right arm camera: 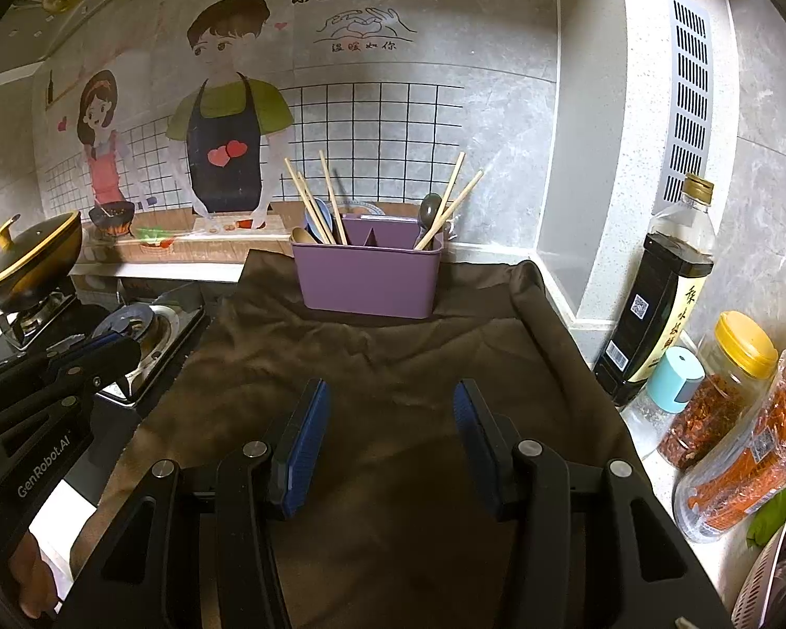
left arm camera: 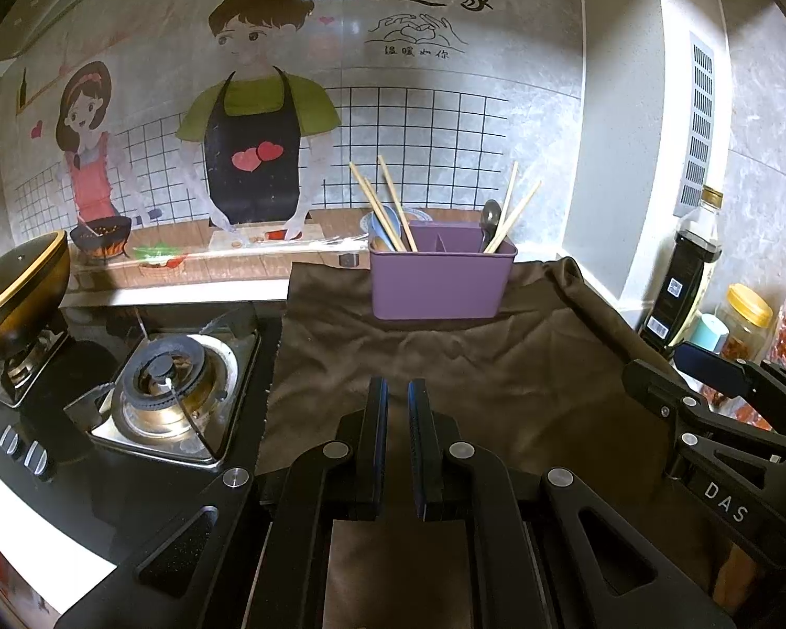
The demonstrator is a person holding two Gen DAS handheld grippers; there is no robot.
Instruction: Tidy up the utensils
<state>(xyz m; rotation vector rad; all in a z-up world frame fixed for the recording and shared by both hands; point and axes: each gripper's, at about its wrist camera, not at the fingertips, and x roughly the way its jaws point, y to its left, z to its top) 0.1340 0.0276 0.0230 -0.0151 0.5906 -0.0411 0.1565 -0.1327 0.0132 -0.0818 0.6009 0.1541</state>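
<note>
A purple utensil holder [left arm camera: 440,278] [right arm camera: 368,277] stands at the far edge of a brown cloth [left arm camera: 445,367] [right arm camera: 393,367]. Wooden chopsticks [left arm camera: 388,209] [right arm camera: 319,199] and blue spoons lean in its left compartment. More chopsticks [left arm camera: 513,215] [right arm camera: 448,207] and a dark spoon [right arm camera: 428,209] stand in its right compartment. My left gripper [left arm camera: 397,393] is shut and empty, low over the cloth's near part. My right gripper [right arm camera: 390,398] is open and empty over the cloth; it also shows at the right of the left wrist view [left arm camera: 707,367].
A gas stove [left arm camera: 167,388] [right arm camera: 141,325] lies left of the cloth, with a black and gold pot [left arm camera: 15,283] [right arm camera: 31,262] on the far burner. A soy sauce bottle [right arm camera: 665,293], spice jars [right arm camera: 728,382] and a snack bag [right arm camera: 760,445] crowd the right.
</note>
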